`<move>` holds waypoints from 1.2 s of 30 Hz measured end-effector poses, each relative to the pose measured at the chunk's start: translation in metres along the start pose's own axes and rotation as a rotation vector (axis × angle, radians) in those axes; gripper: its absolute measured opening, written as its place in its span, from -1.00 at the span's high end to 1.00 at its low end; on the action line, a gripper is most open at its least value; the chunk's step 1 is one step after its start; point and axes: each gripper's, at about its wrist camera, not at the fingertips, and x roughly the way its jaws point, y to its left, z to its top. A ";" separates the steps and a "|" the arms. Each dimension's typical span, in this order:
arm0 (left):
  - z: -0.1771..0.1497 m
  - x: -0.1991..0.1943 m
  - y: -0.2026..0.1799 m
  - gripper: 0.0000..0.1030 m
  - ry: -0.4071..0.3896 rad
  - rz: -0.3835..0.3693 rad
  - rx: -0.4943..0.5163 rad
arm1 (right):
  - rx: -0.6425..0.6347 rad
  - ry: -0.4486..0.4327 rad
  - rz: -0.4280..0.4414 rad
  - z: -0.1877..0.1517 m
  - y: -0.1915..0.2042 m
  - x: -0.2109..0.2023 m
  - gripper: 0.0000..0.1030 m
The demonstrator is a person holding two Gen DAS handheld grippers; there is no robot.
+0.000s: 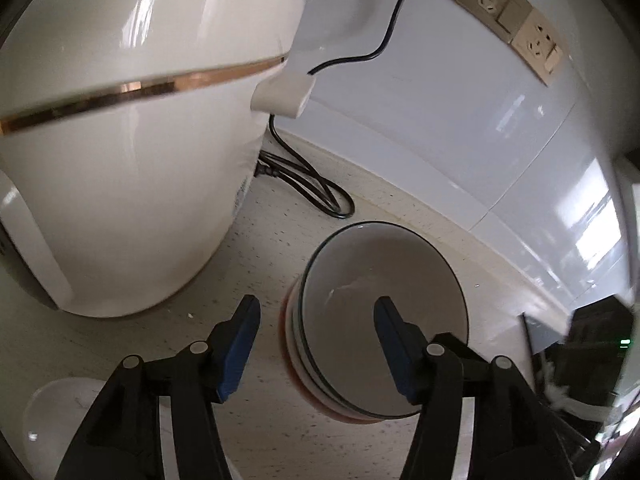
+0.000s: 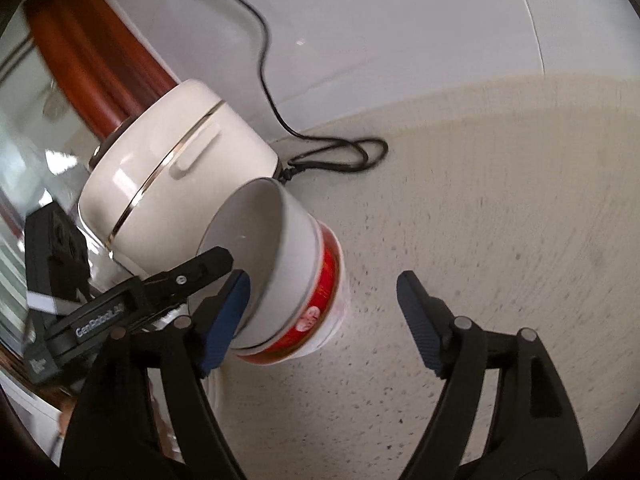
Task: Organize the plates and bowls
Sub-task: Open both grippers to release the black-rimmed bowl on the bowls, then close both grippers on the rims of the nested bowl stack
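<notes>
The left gripper, jaws apart, straddles the rim of the stacked bowls at centre frame. The right gripper hangs open beside the stack. A good grasp would likely pinch only the top bowl's wall, avoiding the rice cooker at upper left.

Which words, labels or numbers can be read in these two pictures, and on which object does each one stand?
"GenRoboLAB", last letters unsure: white letters on the left gripper, seen in the right wrist view.
Red band on the lower bowl: a pale printed mark, too blurred to read.
Label on the white rice cooker, near its base: too small to read.
Wall sockets: no readable text.
</notes>
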 end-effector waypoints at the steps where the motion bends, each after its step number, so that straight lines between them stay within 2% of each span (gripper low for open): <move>1: 0.000 0.004 0.002 -0.17 0.017 -0.011 -0.011 | 0.018 0.008 0.016 0.000 -0.004 0.002 -0.56; 5: -0.002 0.015 0.009 -0.17 0.065 -0.021 -0.065 | 0.057 0.025 0.054 -0.001 -0.009 0.005 -0.58; 9: -0.003 0.021 0.012 -0.17 0.089 -0.032 -0.088 | 0.067 0.030 0.055 -0.002 -0.009 0.006 -0.63; 16: -0.007 0.037 0.010 -0.17 0.153 -0.068 -0.083 | 0.000 0.009 -0.027 -0.002 0.000 0.002 -0.65; 18: -0.007 0.038 0.009 -0.17 0.162 -0.076 -0.079 | -0.012 0.006 -0.049 -0.001 0.001 0.001 -0.71; 24: -0.006 0.040 0.012 -0.17 0.167 -0.093 -0.092 | -0.028 0.066 -0.158 0.010 0.009 0.001 -0.72; 27: -0.005 0.040 0.016 -0.15 0.173 -0.111 -0.111 | -0.004 0.101 -0.172 0.012 0.007 0.007 -0.72; 36: -0.003 0.039 0.021 -0.08 0.167 -0.121 -0.127 | -0.016 0.137 -0.120 0.012 0.000 0.022 -0.72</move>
